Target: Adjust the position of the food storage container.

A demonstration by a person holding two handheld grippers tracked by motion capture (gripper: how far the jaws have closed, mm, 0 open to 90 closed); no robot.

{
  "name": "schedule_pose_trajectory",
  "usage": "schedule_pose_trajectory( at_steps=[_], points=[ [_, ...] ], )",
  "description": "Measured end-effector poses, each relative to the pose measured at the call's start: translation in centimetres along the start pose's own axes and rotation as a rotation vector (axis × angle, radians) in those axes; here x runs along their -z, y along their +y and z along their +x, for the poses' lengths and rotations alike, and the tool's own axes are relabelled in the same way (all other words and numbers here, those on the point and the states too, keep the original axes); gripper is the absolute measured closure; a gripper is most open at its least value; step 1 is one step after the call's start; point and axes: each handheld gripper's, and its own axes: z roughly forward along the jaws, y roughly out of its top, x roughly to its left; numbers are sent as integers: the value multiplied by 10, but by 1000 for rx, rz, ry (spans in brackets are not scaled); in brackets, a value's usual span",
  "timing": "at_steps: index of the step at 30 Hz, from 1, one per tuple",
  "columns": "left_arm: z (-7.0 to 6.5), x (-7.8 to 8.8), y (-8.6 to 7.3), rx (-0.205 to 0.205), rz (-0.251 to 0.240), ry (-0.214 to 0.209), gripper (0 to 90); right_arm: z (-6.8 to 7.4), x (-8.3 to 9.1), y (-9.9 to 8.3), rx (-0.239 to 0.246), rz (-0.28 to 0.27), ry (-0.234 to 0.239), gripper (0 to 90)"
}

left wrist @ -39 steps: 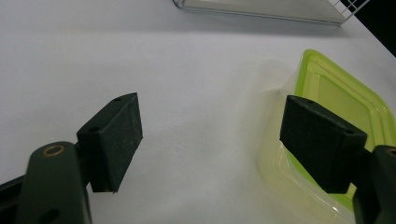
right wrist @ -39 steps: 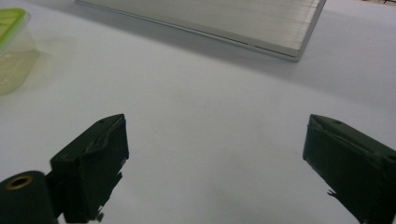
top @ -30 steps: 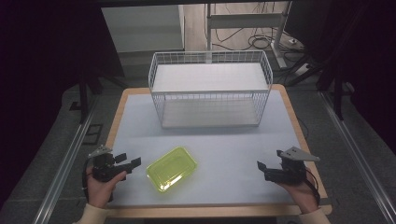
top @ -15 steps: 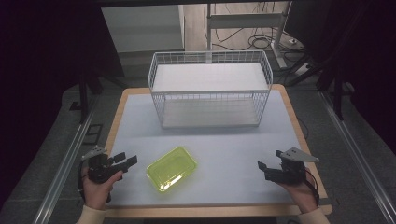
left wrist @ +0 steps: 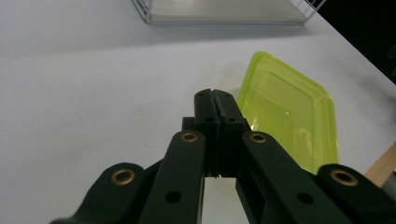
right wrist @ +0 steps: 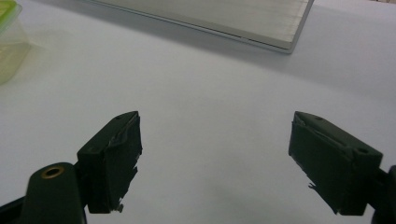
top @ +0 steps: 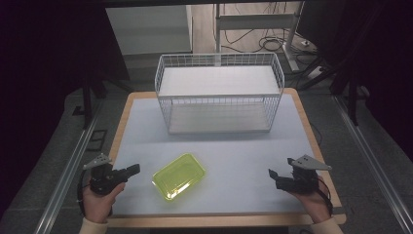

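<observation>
**Left claw clenched empty beside tray**

Left claw (top: 132, 169) at the worktop's (top: 243, 161) near-left corner, jaws just closed flat together, nothing between them. Yellow-green tray (top: 179, 176) lies just beside it near the front edge, untouched. Right claw (top: 272, 174) near the near-right corner, released, well apart from the tray. Wire basket (top: 219, 100) along the far edge; bare worktop between.

A translucent yellow-green plastic container (top: 178, 176) lies flat on the table. It is rectangular with rounded corners. It sits skewed, near the front edge.
</observation>
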Motion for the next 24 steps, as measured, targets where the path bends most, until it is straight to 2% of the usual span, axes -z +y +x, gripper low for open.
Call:
schedule_pose_trajectory(
  at_steps=[7,12,17,24],
  points=[
    [-10,7,-10,-6,20,-17,900,0,-1,-1,2,8,1,175],
    [-12,10,-21,-15,51,0,900,3,-1,0,6,9,0,176],
    [-11,9,-30,-2,77,-1,900,2,-3,-1,3,18,-3,176],
    [-16,-11,-38,7,159,-23,900,3,-2,-1,5,21,-8,176]
  ],
)
